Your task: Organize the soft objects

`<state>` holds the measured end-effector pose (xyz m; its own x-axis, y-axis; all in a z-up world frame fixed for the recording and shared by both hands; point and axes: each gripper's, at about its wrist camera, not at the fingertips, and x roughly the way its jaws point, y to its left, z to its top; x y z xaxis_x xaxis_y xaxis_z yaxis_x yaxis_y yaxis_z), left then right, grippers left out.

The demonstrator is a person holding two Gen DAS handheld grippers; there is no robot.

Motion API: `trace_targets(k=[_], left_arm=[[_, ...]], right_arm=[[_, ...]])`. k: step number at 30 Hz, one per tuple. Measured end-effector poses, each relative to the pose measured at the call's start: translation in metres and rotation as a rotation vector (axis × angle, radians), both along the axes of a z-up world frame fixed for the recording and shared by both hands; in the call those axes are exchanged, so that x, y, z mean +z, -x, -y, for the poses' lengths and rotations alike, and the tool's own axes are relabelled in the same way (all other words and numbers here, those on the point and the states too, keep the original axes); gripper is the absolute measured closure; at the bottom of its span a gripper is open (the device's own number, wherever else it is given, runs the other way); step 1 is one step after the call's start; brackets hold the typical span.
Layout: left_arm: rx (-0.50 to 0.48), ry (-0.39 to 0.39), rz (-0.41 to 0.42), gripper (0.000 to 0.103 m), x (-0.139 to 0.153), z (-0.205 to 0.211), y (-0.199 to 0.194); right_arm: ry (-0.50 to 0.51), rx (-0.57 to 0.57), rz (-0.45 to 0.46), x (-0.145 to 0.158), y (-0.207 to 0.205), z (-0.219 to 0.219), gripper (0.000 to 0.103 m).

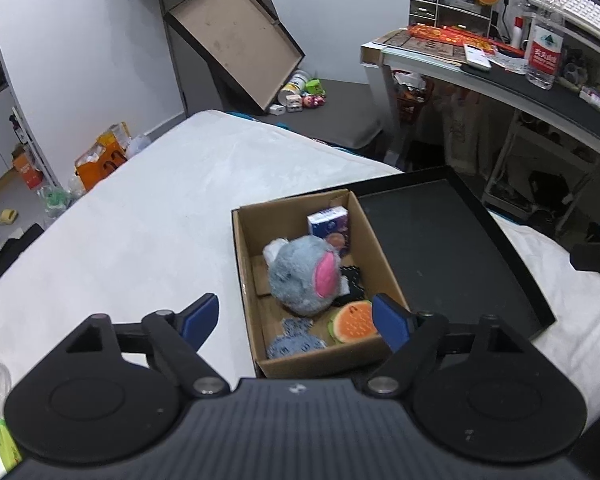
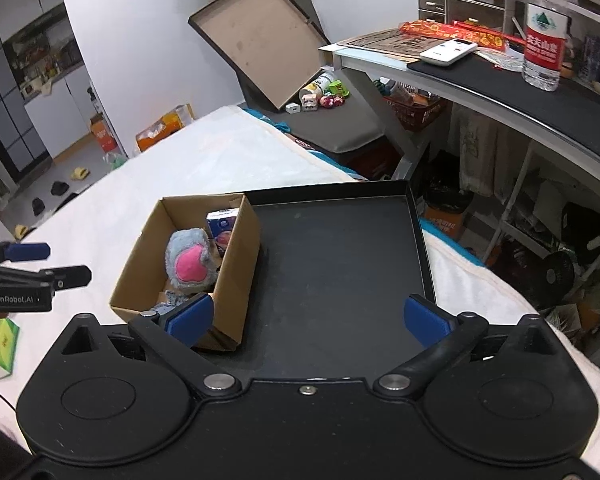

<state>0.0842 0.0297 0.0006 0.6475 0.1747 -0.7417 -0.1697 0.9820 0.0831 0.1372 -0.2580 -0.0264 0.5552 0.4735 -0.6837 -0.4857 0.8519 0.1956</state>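
A cardboard box (image 1: 244, 280) (image 2: 236, 268) sits on the white bed next to a black tray (image 1: 440, 248) (image 2: 336, 272). In the box lie a grey plush with a pink ear (image 1: 300, 276) (image 2: 188, 260), a tissue pack (image 1: 330, 226) (image 2: 222, 228), an orange burger-like toy (image 1: 354, 320), a blue knitted cloth (image 1: 296, 340) and a dark item (image 1: 352, 278). My left gripper (image 1: 296, 320) is open and empty above the box's near end. My right gripper (image 2: 306, 318) is open and empty over the tray's near edge.
The white bed (image 1: 140, 232) spreads to the left. A desk (image 2: 480, 76) with a water bottle (image 2: 544, 36) and remote stands at the right. An open flat box (image 1: 236, 36) leans on the wall. A green packet (image 2: 2, 340) lies at the left.
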Motion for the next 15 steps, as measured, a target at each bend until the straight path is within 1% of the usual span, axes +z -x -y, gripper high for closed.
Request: trace_targets(k=[4, 7, 8, 15], left_arm=[[0.002, 0.038, -0.010, 0.018, 0.005, 0.001, 0.009], [0.015, 0.106, -0.019, 0.014, 0.007, -0.001, 0.016], [0.015, 0.117, -0.021, 0.014, 0.008, 0.000, 0.019], [-0.012, 0.149, -0.027, 0.010, 0.017, 0.011, 0.035]], right_arm=[[-0.009, -0.008, 0.002, 0.004, 0.007, 0.010, 0.000], [-0.026, -0.004, 0.003, 0.010, 0.014, 0.016, 0.000], [-0.029, -0.001, 0.007, 0.012, 0.016, 0.019, 0.000], [-0.061, -0.013, 0.001, 0.018, 0.028, 0.034, 0.000]])
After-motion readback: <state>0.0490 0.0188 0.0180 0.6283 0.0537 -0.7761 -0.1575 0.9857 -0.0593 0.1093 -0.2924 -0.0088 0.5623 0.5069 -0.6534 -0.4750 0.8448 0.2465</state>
